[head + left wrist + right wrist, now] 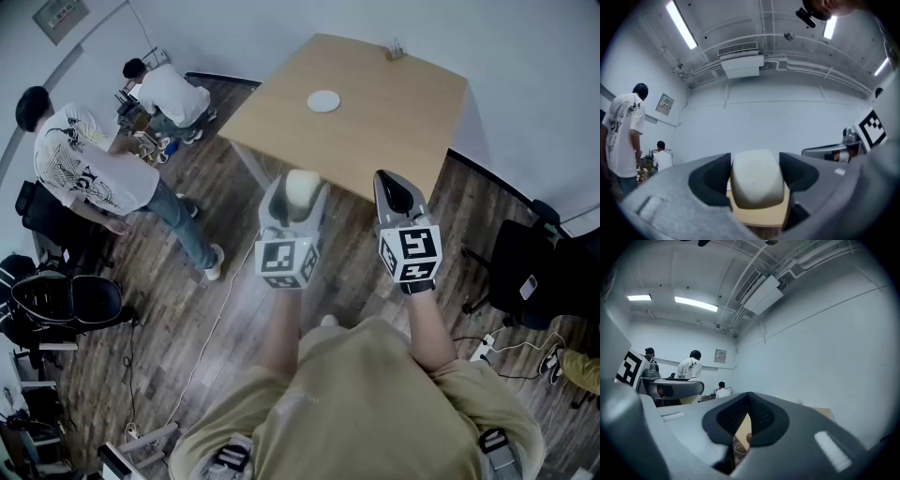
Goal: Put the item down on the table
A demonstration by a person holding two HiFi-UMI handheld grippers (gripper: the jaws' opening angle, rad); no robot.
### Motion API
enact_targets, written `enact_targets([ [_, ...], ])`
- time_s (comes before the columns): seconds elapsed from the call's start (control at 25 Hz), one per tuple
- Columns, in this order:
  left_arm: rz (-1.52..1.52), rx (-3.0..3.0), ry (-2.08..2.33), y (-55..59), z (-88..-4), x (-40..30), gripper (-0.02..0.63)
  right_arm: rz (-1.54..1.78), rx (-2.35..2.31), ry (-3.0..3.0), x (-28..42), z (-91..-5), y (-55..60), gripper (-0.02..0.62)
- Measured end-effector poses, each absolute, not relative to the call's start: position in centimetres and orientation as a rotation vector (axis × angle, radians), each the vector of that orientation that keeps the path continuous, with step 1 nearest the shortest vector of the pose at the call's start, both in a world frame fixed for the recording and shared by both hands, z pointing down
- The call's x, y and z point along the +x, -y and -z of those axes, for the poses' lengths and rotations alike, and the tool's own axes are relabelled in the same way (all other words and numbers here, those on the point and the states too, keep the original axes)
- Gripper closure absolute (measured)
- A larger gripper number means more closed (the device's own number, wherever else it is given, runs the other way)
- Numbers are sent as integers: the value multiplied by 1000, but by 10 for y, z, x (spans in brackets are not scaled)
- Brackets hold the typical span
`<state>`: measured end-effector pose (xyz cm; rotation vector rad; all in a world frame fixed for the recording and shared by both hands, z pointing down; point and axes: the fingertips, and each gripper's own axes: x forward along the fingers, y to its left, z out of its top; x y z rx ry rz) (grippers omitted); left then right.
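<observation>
Cream block (757,180) clamped in our left tongs (301,192), right tongs (393,187) closed, empty; next, forward onto the counter (375,122).

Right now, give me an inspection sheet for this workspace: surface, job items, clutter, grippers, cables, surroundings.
Surface: wooden table, mostly bare.
Job's things: pale rounded item, held, not yet on the table.
Clutter: white disc on the table; small object at its far edge.
Grippers: left gripper, fingers closed on the item; right gripper shut, empty.
Cables: white cable on the floor; power strip at right.
Surroundings: two people at left; black chair at right.
</observation>
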<state>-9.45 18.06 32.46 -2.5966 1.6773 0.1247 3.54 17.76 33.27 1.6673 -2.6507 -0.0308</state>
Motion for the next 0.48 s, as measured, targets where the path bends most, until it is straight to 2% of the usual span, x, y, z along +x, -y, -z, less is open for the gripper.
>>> enact_targets([
  [0.48,-109,-2686,-1689,-209,-342,-146,284,-62,1706,2668,-15,-343,-204,591],
])
